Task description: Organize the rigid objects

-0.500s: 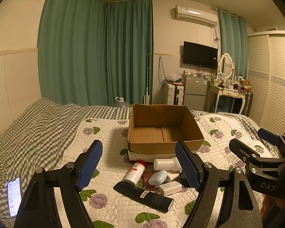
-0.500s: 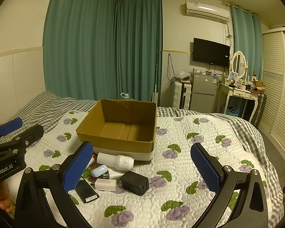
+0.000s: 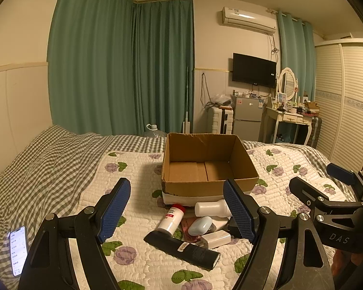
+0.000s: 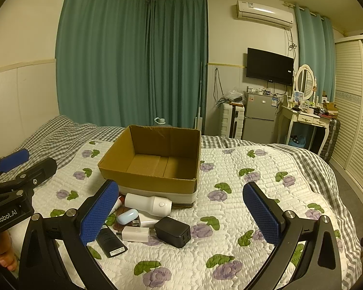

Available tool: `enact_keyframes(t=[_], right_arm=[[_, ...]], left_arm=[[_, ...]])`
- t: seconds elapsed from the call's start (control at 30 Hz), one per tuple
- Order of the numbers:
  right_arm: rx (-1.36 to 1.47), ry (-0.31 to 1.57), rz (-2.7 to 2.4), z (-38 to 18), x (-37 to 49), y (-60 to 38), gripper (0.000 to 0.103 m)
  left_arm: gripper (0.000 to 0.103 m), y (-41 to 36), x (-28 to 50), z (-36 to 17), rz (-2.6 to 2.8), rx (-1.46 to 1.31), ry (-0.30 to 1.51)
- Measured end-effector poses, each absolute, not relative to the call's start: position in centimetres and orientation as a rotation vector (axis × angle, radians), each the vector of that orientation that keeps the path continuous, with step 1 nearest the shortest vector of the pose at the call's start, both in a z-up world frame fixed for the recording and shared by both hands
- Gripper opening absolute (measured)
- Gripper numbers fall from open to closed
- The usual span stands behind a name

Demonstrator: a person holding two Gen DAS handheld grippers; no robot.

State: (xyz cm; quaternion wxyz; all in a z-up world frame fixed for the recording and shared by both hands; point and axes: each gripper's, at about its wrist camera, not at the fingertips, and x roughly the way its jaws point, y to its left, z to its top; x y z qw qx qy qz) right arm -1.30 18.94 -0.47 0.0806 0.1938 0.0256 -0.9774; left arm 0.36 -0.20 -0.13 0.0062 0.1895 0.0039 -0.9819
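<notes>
Jaws apart on left gripper (image 3: 176, 207) and right gripper (image 4: 181, 213), both level above scattered items.

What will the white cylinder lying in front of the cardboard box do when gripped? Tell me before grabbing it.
The white cylinder lies on its side on the quilt, so a nudge would probably roll it. Its smooth, rounded body may slip between the pads. It looks rigid, so it should keep its shape.
</notes>
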Motion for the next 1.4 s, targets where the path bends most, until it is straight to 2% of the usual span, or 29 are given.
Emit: enact_keyframes(t=[0.9,1.03,1.4], right_arm=[[0.610,0.084,-2.902,-0.7,-1.7,18.6,0.103],[0.728,0.074,-2.867,-2.5,-3.9,19.4,0.103],[1.077,0.221,-2.690,-9.9,-10.8,18.0,0.102]], left_arm=[[0.082,0.1,0.3,-0.3,-3.086,0.586,-0.012],[0.082,-1.0,-1.2,-2.2,-3.049,0.682,-0.023],[0.080,-2.6,-7.5,-9.6,-2.917,1.067,-0.069]])
